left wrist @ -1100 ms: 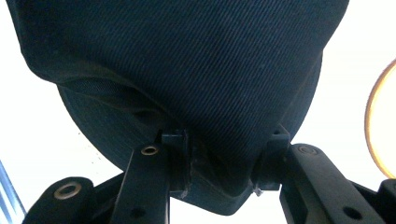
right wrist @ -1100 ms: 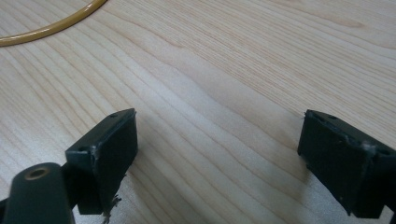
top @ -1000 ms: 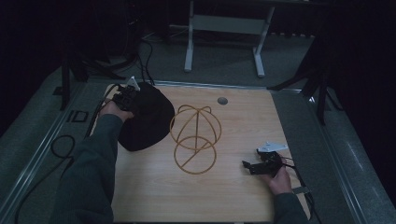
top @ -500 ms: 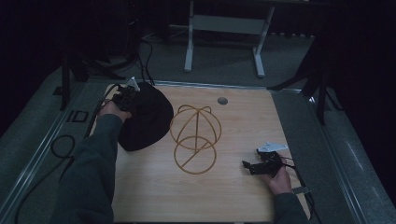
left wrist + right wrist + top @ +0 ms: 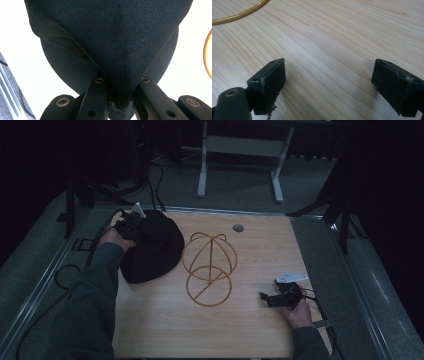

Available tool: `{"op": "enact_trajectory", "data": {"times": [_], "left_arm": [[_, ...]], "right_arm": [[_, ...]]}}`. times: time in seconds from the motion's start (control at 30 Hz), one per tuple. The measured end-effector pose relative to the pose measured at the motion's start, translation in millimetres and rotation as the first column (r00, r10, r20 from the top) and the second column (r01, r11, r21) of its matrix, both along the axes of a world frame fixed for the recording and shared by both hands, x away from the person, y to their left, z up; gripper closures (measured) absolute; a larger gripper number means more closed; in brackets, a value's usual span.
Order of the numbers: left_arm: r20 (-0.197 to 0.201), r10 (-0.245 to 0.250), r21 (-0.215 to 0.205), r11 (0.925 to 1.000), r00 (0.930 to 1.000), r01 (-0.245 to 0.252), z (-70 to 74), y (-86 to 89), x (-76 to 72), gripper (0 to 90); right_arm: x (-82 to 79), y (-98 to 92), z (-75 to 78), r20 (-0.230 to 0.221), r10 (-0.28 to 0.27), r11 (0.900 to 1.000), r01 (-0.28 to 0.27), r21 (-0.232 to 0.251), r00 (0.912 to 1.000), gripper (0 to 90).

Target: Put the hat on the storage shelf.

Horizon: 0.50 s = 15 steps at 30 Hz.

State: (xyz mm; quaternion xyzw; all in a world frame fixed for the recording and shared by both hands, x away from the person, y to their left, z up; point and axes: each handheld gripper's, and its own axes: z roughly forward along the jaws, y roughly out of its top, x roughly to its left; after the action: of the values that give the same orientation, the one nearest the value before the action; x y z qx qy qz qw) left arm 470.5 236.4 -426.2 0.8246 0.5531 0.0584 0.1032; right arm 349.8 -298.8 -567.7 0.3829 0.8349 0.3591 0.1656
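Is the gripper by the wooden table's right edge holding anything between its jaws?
No, in the right gripper view the right gripper has its jaws wide apart with bare wooden table between them.

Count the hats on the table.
1: the black hat lies at the table's left side, beside the wire hat stand, its edge pinched in the left gripper. None seems hidden.

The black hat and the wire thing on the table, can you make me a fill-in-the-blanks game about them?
1. The left gripper is pinching the ____ hat.
2. The gold wire frame stands on the ____ table.
3. The right gripper has its jaws ____, with nothing between them.
4. In the high view, the hat lies to the ____ of the wire frame.

Missing words: black; wooden; open; left
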Motion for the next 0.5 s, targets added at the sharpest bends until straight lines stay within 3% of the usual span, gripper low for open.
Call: {"op": "enact_trajectory", "data": {"times": [0.5], "left_arm": [[0.011, -0.03, -0.001, 0.9995, 0.9995, 0.03, 10.5, 5.2, -10.1, 86.3]], "right_arm": [[-0.1, 0.0, 0.0, 0.0, -0.001, 1.0, 0.001, 0.0, 1.0, 11.9]]}}
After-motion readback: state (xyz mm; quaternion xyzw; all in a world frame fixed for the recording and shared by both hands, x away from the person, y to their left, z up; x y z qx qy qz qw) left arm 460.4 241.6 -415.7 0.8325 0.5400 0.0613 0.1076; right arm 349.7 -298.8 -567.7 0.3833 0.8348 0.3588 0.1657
